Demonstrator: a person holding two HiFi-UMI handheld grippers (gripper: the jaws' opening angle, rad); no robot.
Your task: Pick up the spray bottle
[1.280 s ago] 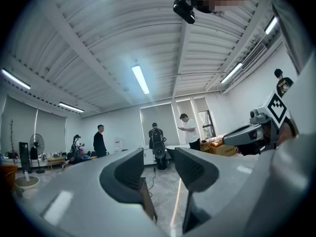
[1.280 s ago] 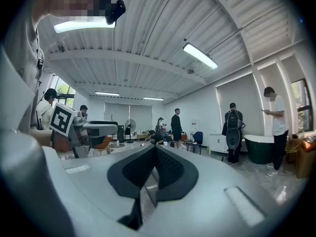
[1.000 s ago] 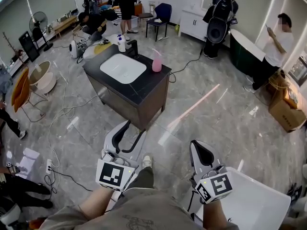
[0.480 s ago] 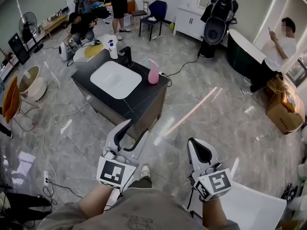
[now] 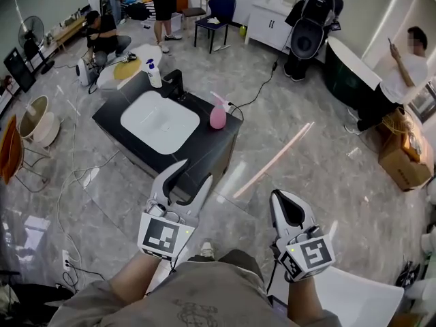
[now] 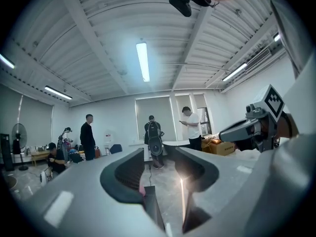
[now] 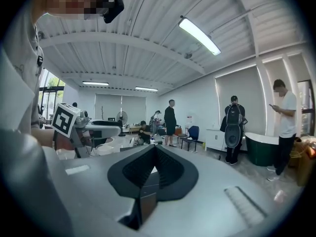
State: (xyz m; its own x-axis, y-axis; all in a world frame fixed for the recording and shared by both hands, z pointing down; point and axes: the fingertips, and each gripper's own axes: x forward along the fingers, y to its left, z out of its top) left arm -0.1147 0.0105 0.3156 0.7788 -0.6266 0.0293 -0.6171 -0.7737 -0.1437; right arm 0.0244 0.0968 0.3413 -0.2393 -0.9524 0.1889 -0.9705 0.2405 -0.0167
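Note:
The pink spray bottle (image 5: 218, 115) stands upright on the right part of a black vanity counter (image 5: 212, 148), beside its white basin (image 5: 159, 121). My left gripper (image 5: 194, 172) is open and empty, its tips over the counter's near edge, short of the bottle. In the left gripper view the left gripper (image 6: 159, 152) shows a wide gap, with a sliver of the pink bottle (image 6: 142, 190) low between the fingers. To the right, over the floor, my right gripper (image 5: 282, 196) is shut and empty. The right gripper view shows the right gripper (image 7: 155, 148) with its pads pressed together.
A white pump bottle (image 5: 154, 73) and a black faucet (image 5: 174, 84) stand at the counter's far side. Cables trail on the marble floor (image 5: 75, 176). Several people stand or crouch at the back. A dark bathtub (image 5: 351, 70) and a cardboard box (image 5: 402, 157) are at right.
The view and both grippers have come closer to the counter. The left gripper's tips now overlap its near edge. The bottle has not moved.

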